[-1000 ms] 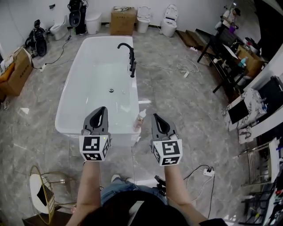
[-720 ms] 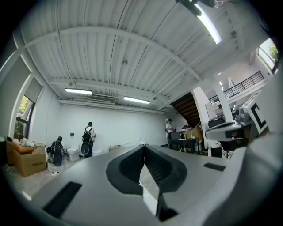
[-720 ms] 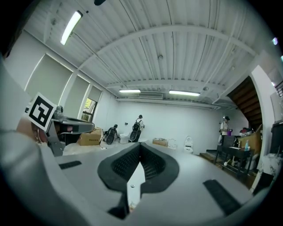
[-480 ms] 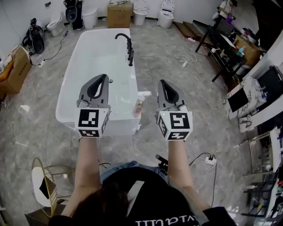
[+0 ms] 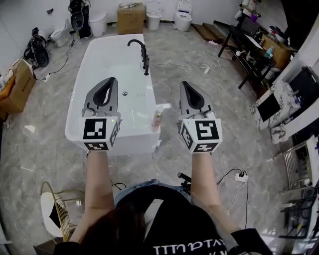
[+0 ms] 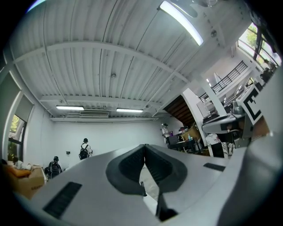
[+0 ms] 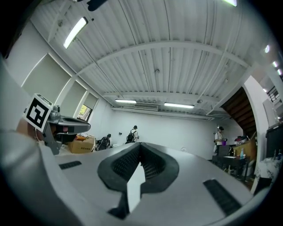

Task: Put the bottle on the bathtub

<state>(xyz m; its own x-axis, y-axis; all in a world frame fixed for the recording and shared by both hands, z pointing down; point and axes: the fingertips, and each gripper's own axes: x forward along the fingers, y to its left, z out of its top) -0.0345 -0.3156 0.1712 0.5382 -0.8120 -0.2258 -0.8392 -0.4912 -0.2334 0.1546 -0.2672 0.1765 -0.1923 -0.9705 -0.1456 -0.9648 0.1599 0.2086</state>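
A white bathtub (image 5: 102, 134) fills the middle of the head view. A small pinkish bottle (image 5: 157, 120) stands upright at its near right corner, on or right beside the rim. My left gripper (image 5: 112, 79) is held over the tub's near end, shut and empty. My right gripper (image 5: 184, 83) hangs over the floor just right of the bottle, also shut and empty. Both are apart from the bottle. The left gripper view shows the left gripper (image 6: 144, 145) with jaws closed against the ceiling and far wall. In the right gripper view, the right gripper (image 7: 140, 144) is the same. Neither view shows the bottle.
A black faucet (image 5: 143, 56) stands on the tub's right rim. Toilets (image 5: 183, 14) and a cardboard box (image 5: 129, 12) line the far wall. A desk (image 5: 251, 47) is at the right, a power strip (image 5: 240, 177) on the floor, a gold wire stool (image 5: 54, 209) near left.
Both grippers have lifted and moved forward, the right one further right of the bottle. The head view has shifted back a little. The bottle has stayed in place.
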